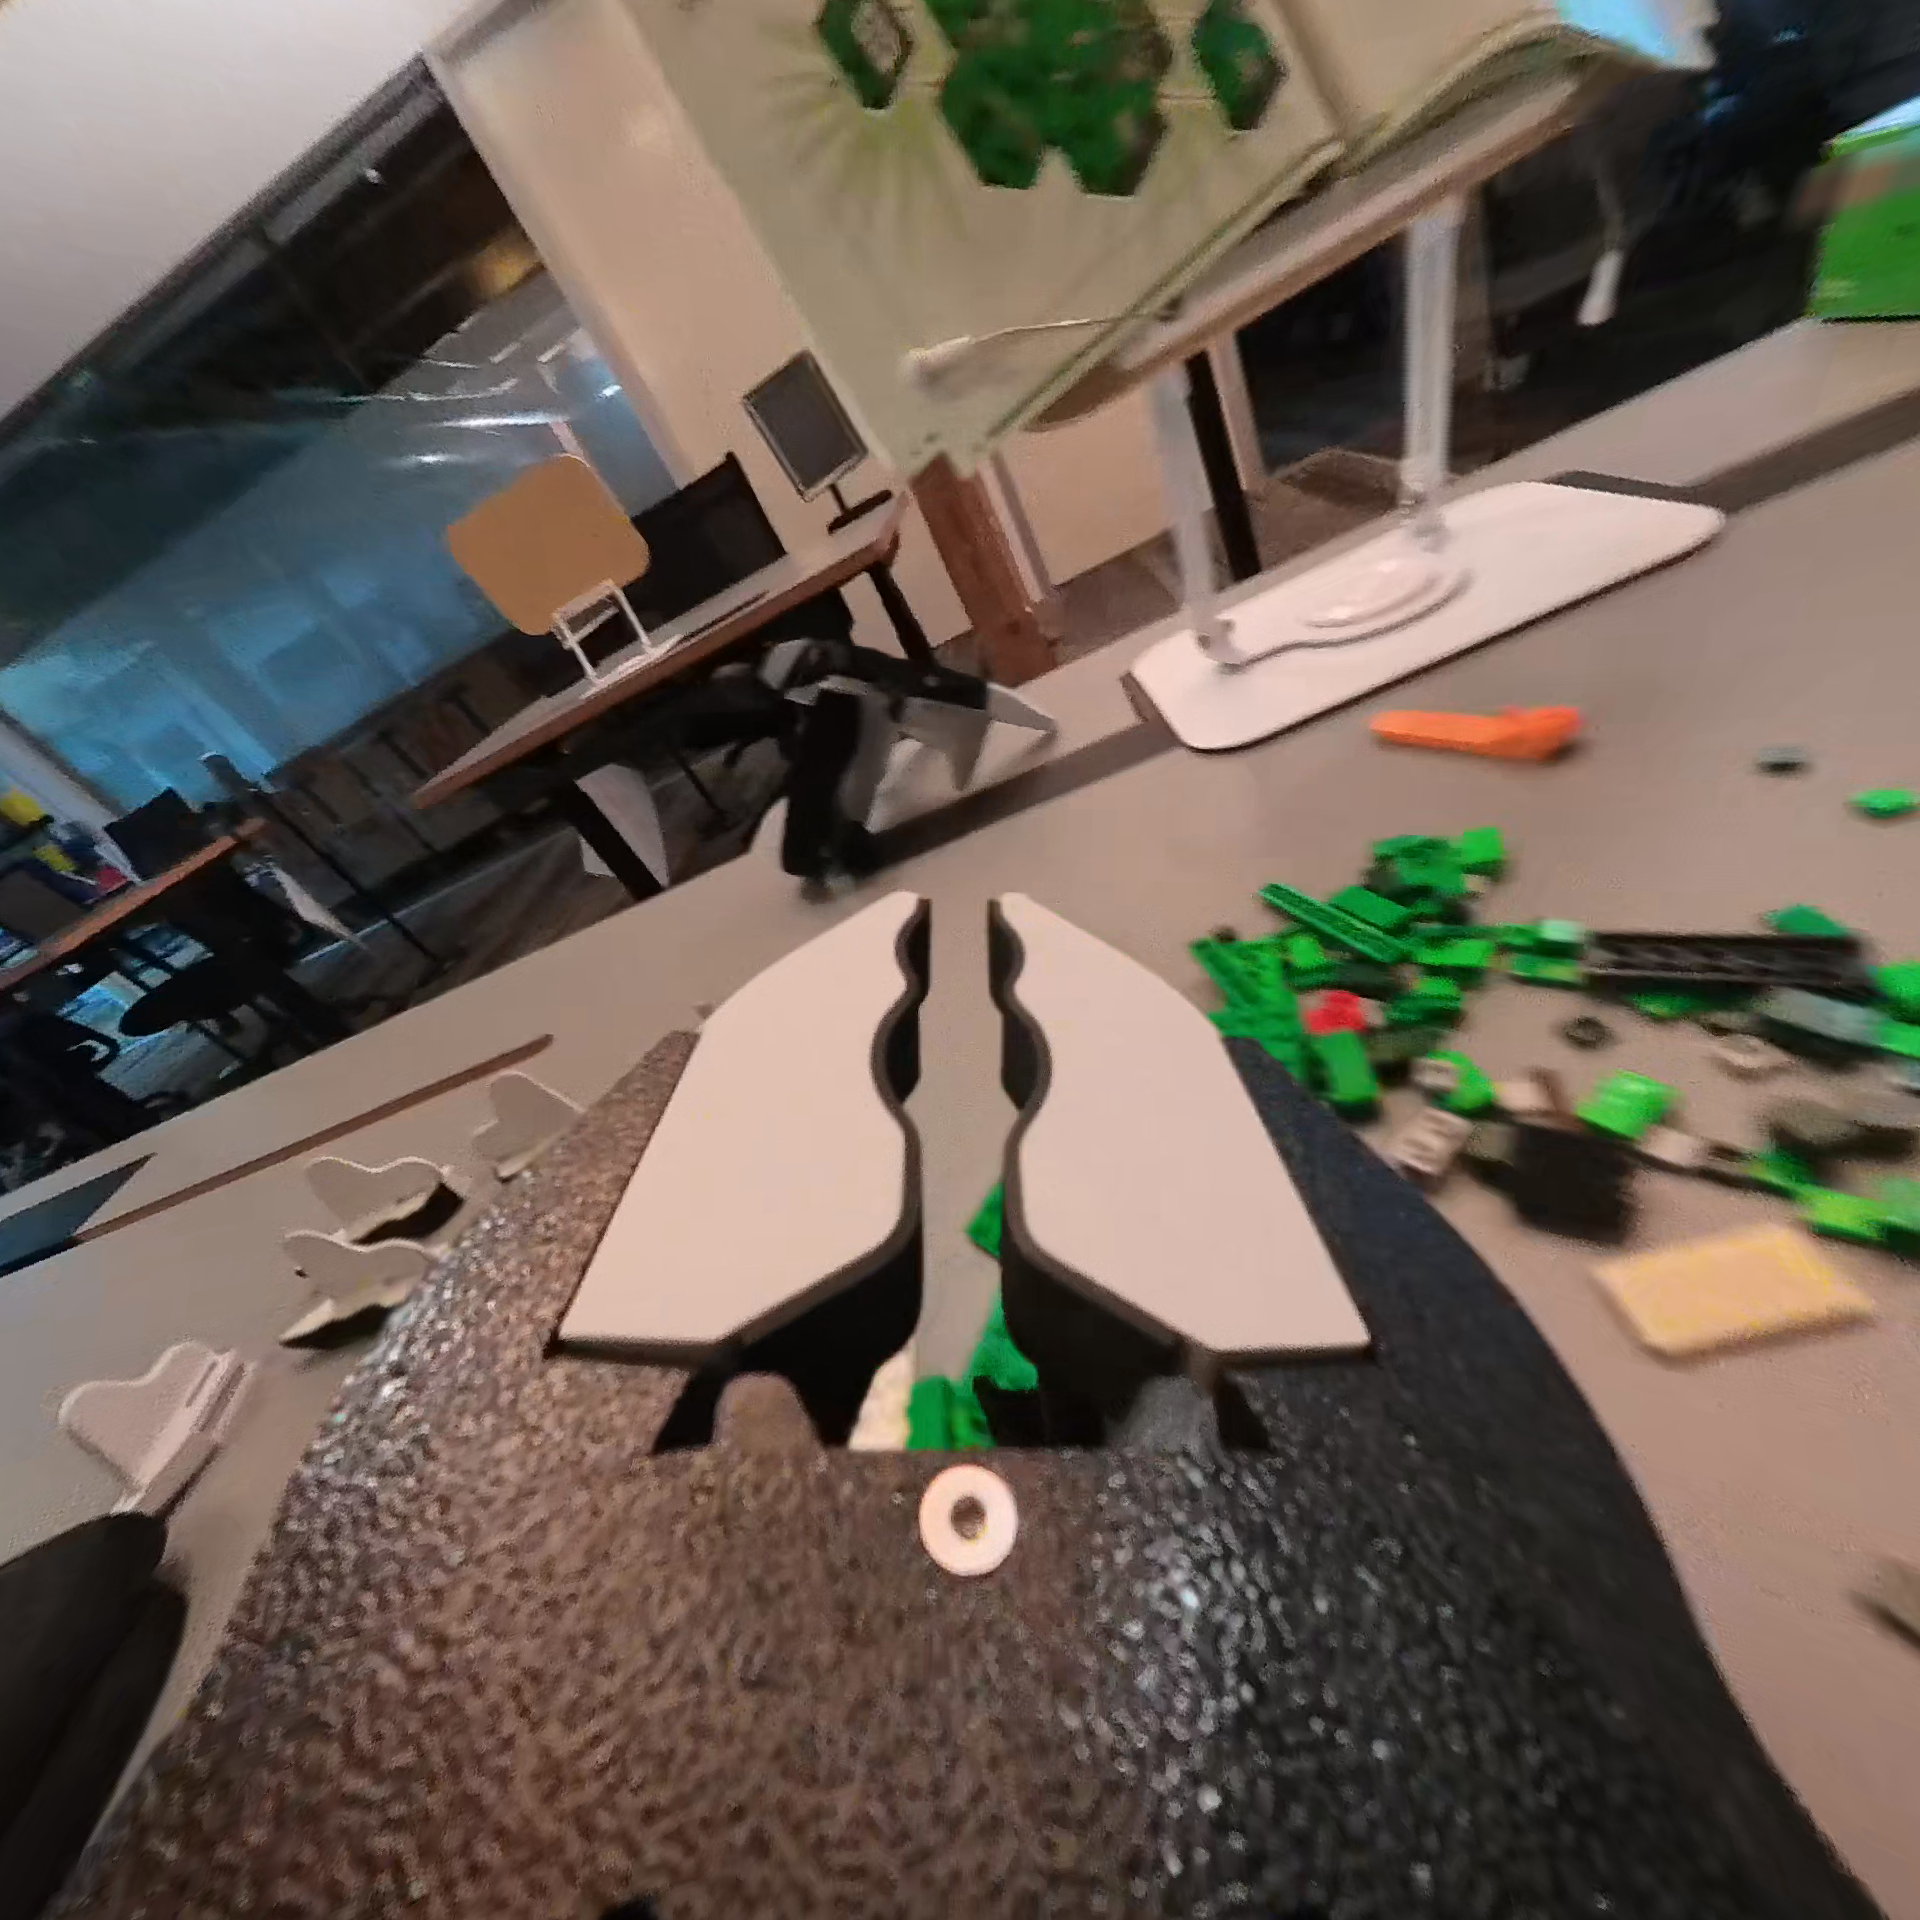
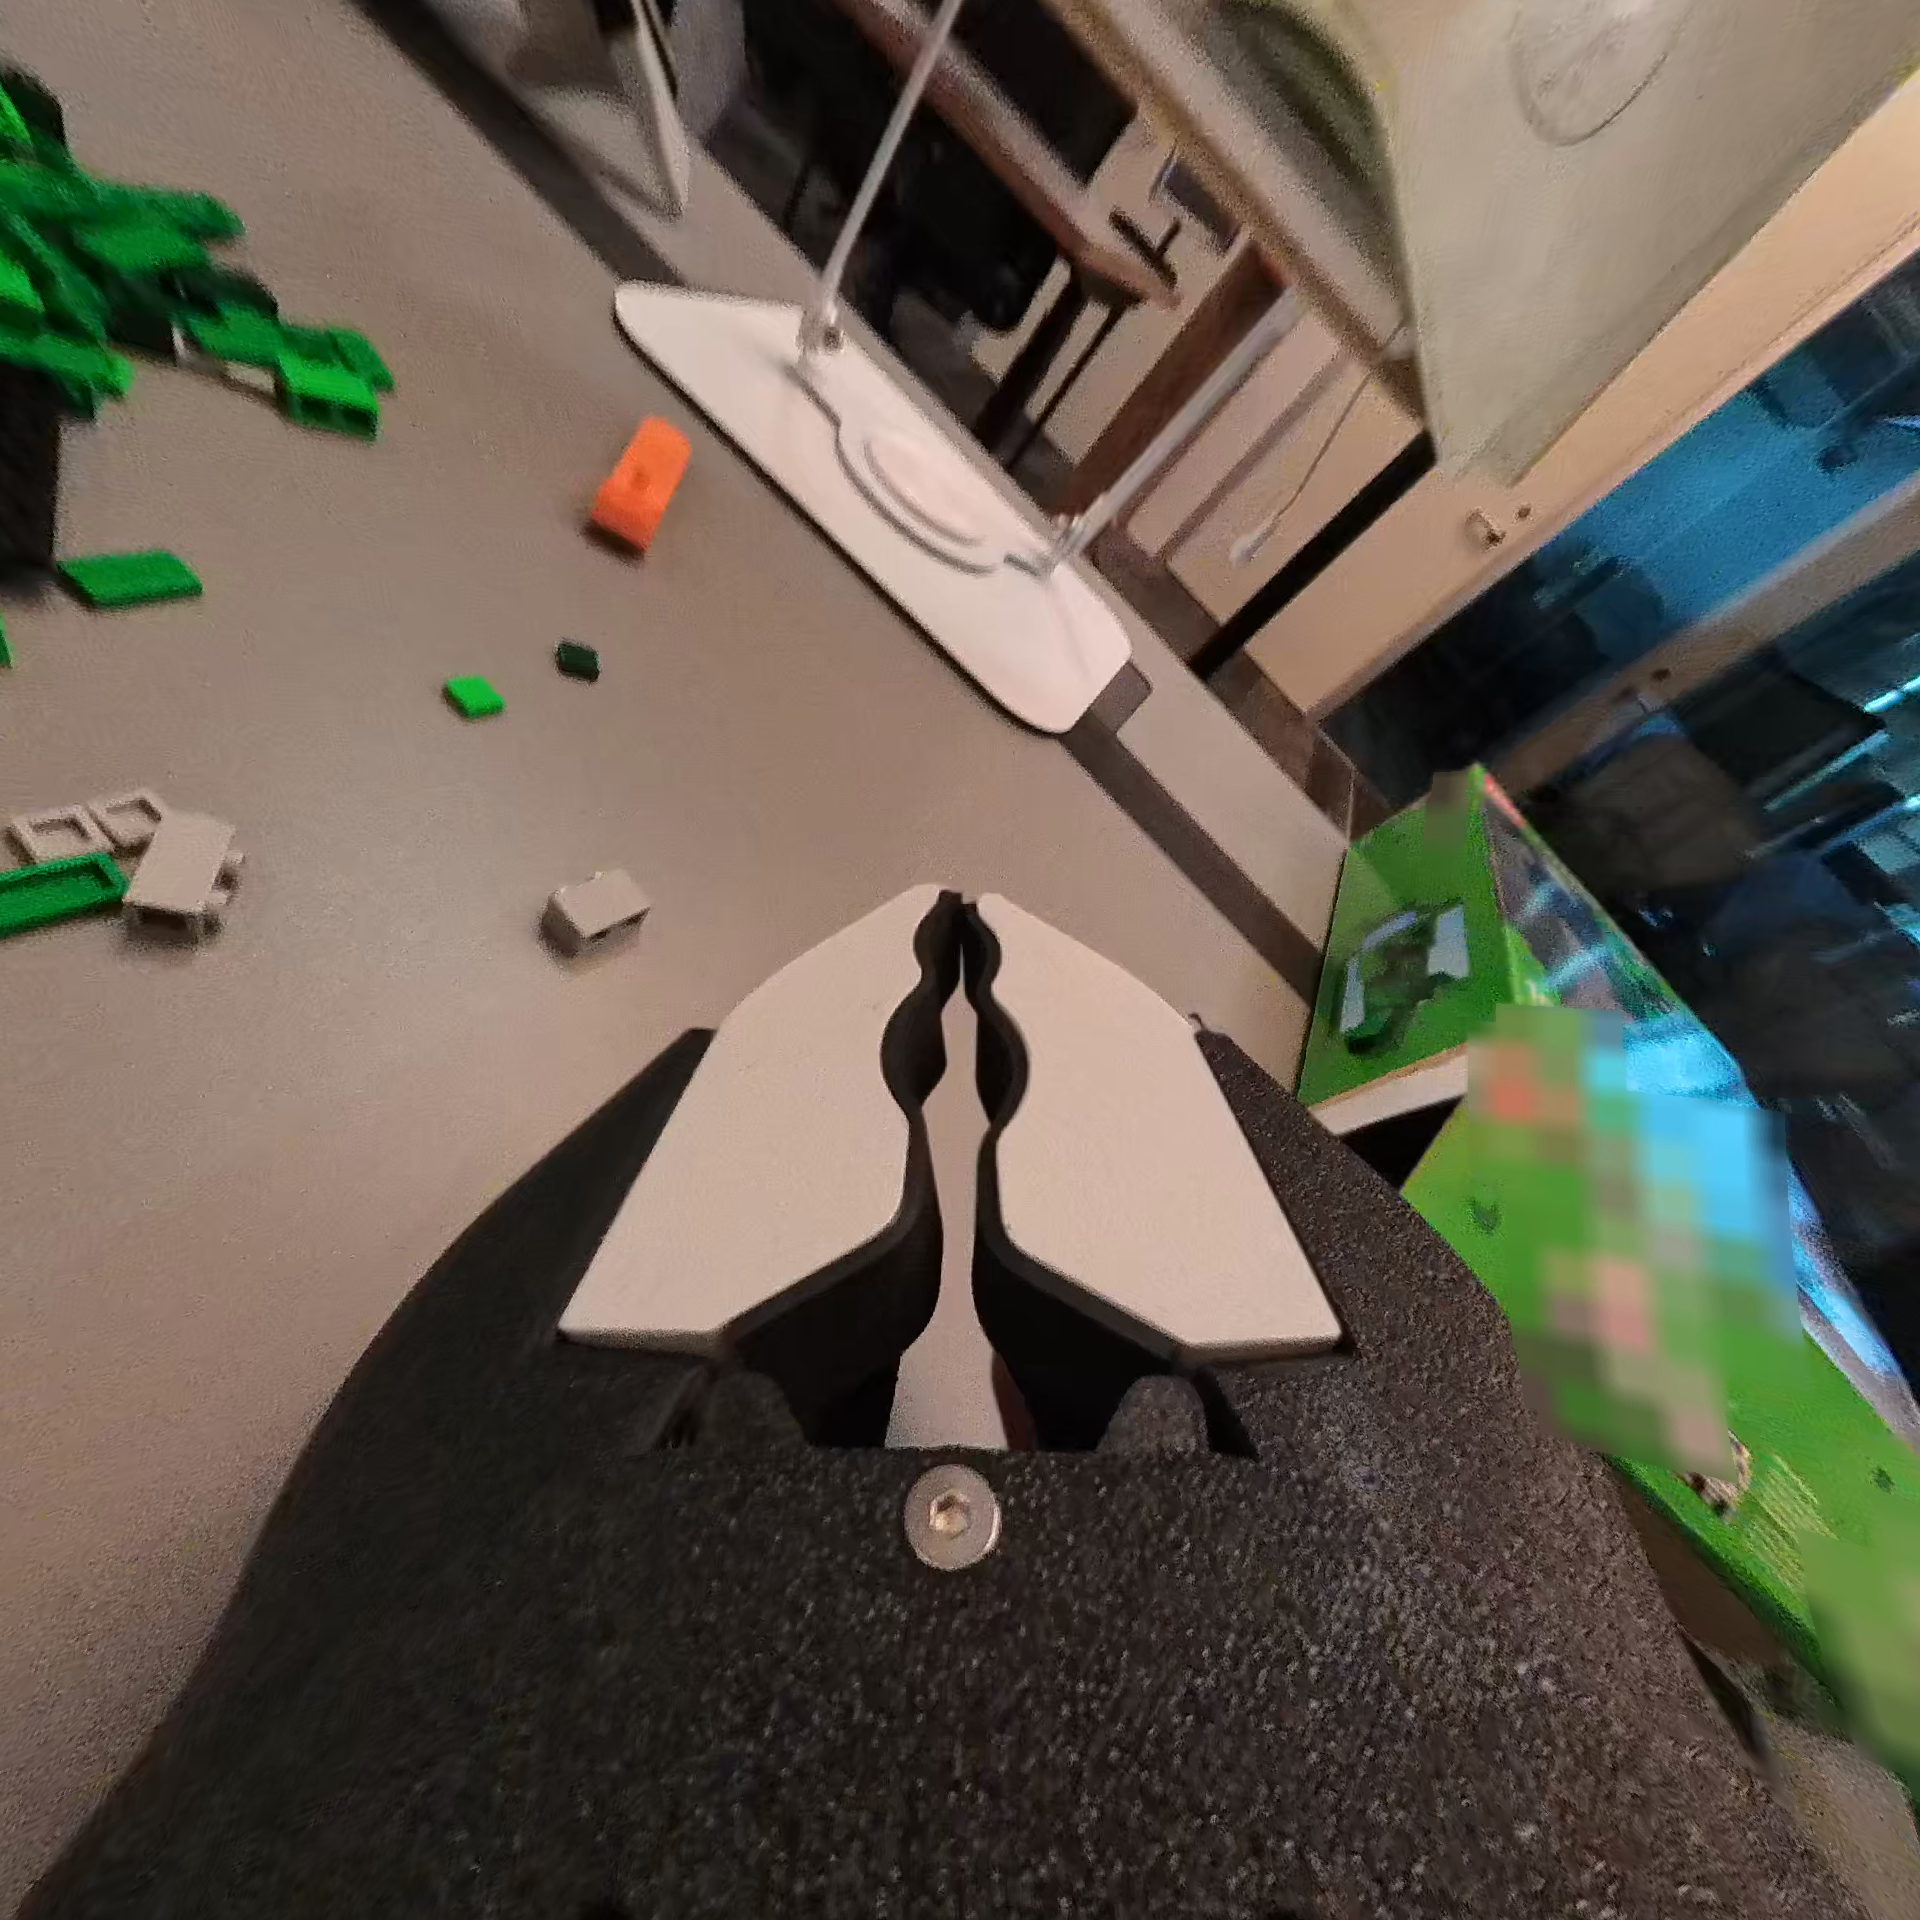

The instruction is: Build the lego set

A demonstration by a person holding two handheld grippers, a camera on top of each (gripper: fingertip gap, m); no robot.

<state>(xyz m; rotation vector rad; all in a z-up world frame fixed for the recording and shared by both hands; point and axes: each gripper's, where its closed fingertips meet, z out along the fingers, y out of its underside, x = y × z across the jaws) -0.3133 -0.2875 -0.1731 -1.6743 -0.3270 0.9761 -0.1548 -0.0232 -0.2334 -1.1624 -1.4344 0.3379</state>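
Observation:
A pile of loose green and black lego pieces [image 1: 1455, 997] lies on the grey table [image 1: 1143, 831], to the right of my left gripper [image 1: 961, 914]. Its fingers stand a narrow gap apart with nothing between the tips; bare table shows through the gap. More green pieces [image 1: 987, 1361] lie under it. My right gripper [image 2: 961, 904] is shut, tips touching, with nothing between them, above bare table. A grey brick [image 2: 594, 909] lies just left of its tips. The green pile [image 2: 125, 281] is at the right wrist view's far left.
An orange piece [image 1: 1475, 732] [image 2: 639, 483] lies near a white stand base [image 1: 1403, 613] [image 2: 883, 488]. A yellow plate [image 1: 1730, 1299], grey flat shapes [image 1: 374, 1195], grey pieces [image 2: 156, 852], two small green tiles [image 2: 473, 694] and a green box [image 2: 1507, 1039] at the table's edge. Spacing between my two grippers at the tips: around 30 cm. The grey brick [image 2: 594, 909] is about 7 cm from my right fingertips and 25 cm from my left.

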